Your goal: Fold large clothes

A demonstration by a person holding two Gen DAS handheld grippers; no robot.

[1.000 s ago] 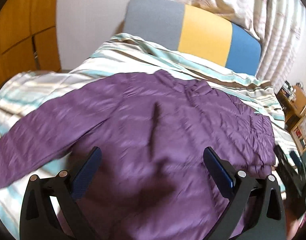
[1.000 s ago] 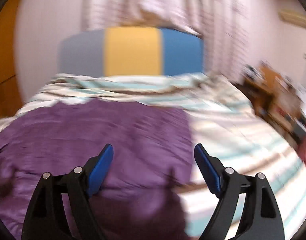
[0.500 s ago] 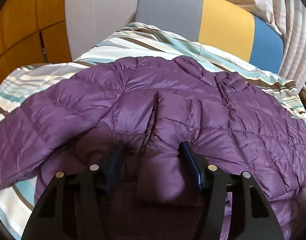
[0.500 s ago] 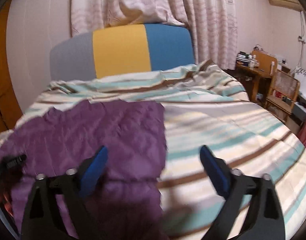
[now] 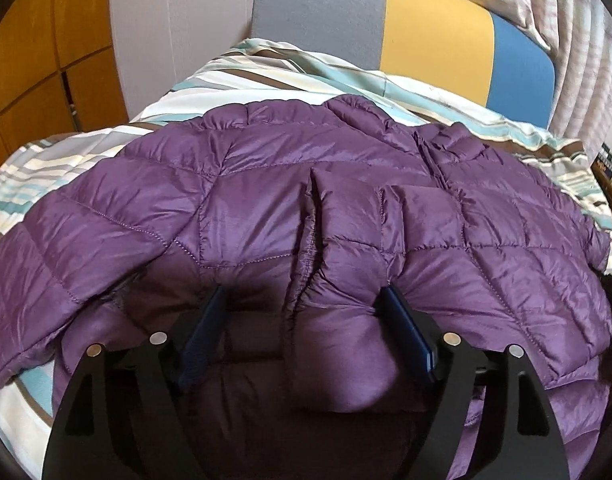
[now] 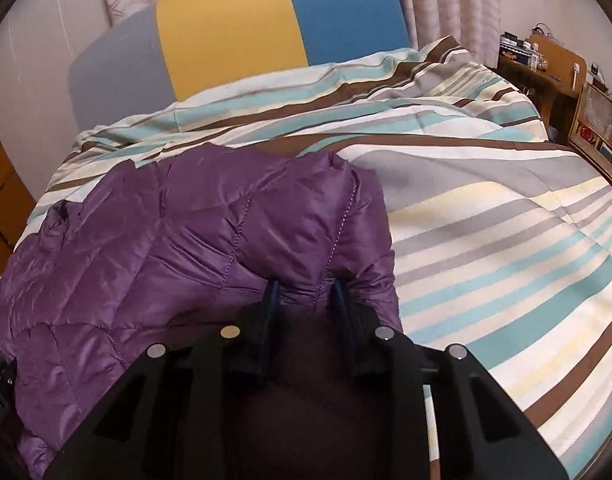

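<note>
Two grippers | left gripper (image 5: pixel 301 320) opening astride jacket (image 5: pixel 306 208) | right gripper (image 6: pixel 308 292) closing on hem

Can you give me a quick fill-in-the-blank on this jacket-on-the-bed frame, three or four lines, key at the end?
1. The quilted jacket lying on the bed is ____ in colour.
2. The duvet under it has a ____ pattern.
3. The headboard has grey, ____ and blue panels.
4. The right gripper is closing on a fold of the ____; the left gripper straddles the jacket, jaws opening.

Missing words: purple; striped; yellow; jacket
</note>
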